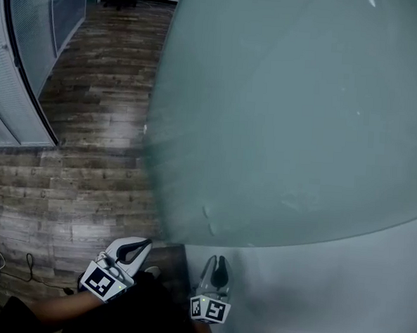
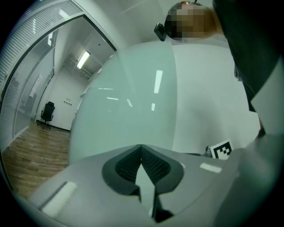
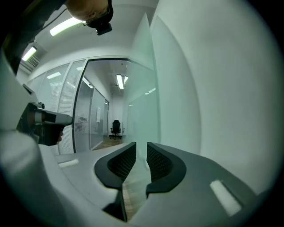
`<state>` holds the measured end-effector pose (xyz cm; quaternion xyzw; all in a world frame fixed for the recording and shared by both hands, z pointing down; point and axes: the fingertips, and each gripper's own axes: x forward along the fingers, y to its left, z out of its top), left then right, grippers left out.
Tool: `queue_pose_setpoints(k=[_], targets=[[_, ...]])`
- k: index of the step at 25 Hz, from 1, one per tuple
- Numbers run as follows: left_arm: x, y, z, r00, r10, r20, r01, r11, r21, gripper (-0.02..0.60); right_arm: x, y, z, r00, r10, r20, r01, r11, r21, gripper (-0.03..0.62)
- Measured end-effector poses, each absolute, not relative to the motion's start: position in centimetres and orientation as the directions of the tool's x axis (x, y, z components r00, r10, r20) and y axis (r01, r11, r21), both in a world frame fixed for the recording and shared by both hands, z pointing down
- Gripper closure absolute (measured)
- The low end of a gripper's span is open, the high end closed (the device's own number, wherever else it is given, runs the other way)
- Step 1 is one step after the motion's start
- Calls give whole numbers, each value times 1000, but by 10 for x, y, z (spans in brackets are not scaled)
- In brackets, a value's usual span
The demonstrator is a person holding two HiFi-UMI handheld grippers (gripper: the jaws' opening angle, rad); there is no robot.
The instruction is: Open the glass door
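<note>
Frosted pale-green glass door (image 1: pixel 289 118) is standing right before you, its edge over the dark wood-plank floor (image 1: pixel 74 182). You are holding your left gripper (image 2: pixel 141 150) pinched together and empty, and your right gripper (image 3: pixel 141 155) narrowly parted, gripping nothing.
</note>
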<state>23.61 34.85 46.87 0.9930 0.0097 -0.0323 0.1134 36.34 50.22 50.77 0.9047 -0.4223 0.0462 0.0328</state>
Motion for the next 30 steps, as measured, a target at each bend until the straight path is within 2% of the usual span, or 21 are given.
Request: queue_pose_setpoints(k=[3,10,17,24,30], targets=[[213,333,459,996,-41,-81,-21,-971,238,581,324,469,492,540,-836,99,-841,-541,23,592],[156,303,444,971,-214,-110,-190,-962,195,581,253,378,468,277,-960,50,-961,-276,18,592],[88,250,452,903,-421,-80,-403,-898,179,581,189,296,461,49,-998,47,-998,-47,39,594],[34,214,460,840,-539,-64,-527,-838,138,581,138,239,471,-91,-995,44,-995,93,30,594],[15,185,465,801,-593,-76,-579,-801,151,581,118,206,471,-144,-989,34,-988,146,50,594]])
